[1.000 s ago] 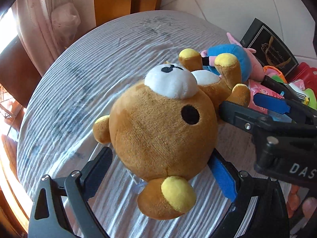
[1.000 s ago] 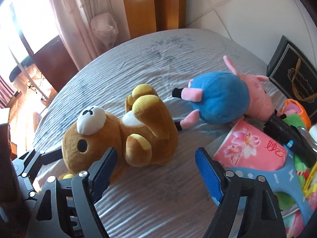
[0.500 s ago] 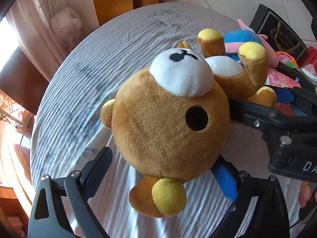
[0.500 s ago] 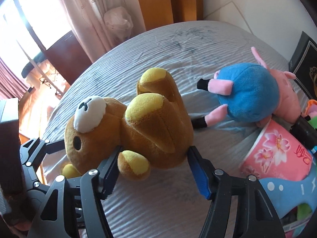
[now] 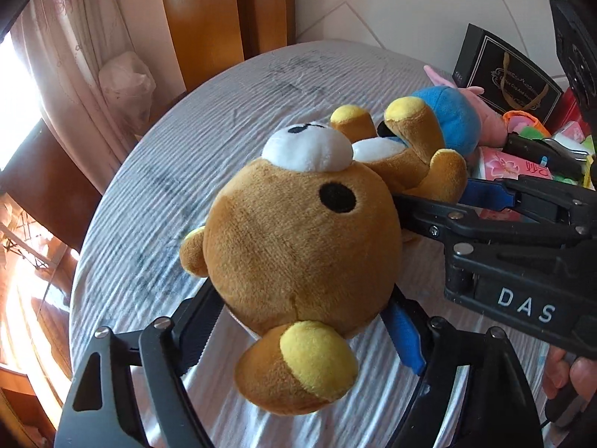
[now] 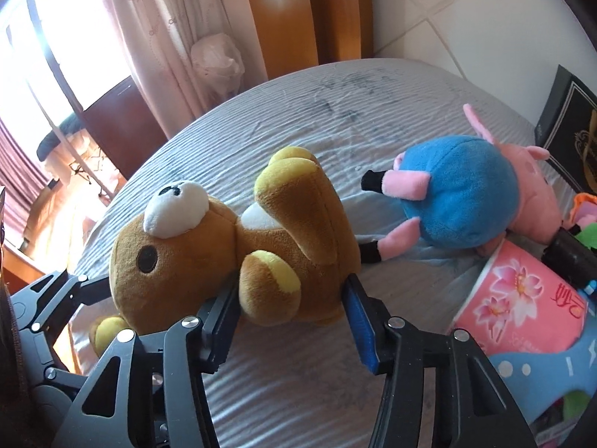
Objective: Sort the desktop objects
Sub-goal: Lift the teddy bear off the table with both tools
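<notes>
1. We are closing the left gripper (image 5: 302,321) on the brown teddy bear's (image 5: 302,246) head, pads pressing both sides.
2. We are closing the right gripper (image 6: 291,310) around its body, fingers touching the plush.
3. The bear is lying on its back on the grey-clothed table (image 6: 335,119), head near-left, feet pointing far-right toward the blue-and-pink plush (image 6: 466,201).
</notes>
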A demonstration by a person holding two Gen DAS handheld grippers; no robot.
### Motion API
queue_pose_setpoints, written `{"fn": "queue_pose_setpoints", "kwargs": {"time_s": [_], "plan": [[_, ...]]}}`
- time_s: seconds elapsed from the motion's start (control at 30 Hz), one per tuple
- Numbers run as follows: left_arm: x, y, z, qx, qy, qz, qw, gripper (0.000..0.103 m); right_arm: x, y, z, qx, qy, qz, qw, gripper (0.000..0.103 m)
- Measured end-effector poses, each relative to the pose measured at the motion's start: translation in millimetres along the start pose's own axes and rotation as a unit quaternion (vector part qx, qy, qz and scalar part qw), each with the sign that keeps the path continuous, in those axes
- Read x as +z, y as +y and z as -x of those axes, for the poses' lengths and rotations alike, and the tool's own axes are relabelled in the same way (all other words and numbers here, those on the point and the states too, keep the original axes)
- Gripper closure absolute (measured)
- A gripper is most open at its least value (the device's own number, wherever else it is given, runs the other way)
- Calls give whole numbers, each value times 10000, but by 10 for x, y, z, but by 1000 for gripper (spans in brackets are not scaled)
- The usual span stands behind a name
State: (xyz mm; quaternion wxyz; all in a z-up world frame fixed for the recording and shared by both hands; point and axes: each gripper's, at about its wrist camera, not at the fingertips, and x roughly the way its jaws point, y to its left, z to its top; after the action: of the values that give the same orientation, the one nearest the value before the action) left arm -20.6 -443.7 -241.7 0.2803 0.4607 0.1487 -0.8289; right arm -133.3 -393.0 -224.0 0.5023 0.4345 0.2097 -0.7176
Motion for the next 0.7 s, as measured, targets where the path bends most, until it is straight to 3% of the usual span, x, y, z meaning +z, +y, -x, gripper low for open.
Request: {"fn": "queue_pose_setpoints", "kwargs": {"time_s": [0.07,0.1,0.2,0.4,0.5,0.57,0.7], "plan": [[35,-49,117,43,-163,-143,9998,23,-2,26,106,5,-119,23,9999,68],[61,-74,155,50,-187,-178,9997,23,-1,50,168,101,-181,48,9998,81],[88,-78,146,13,13,-147,9999,23,-18,119,261,-129,-87,107,9998,81],[-152,105,-44,242,368,-129,9989,30,-244,30,252,314,323,-317,9985,81],[-185,266,-51,136,384,12,9992,31,-350,75,313,276,263,-320,9988,71],[-168,256,-39,128,329,-45,9994,31,-329,47,397,170,49,-404,9990,53],[-162,241,-46,127,287,-77,9995,29,-168,-10,445,1,-174,-477,9987,47]]}}
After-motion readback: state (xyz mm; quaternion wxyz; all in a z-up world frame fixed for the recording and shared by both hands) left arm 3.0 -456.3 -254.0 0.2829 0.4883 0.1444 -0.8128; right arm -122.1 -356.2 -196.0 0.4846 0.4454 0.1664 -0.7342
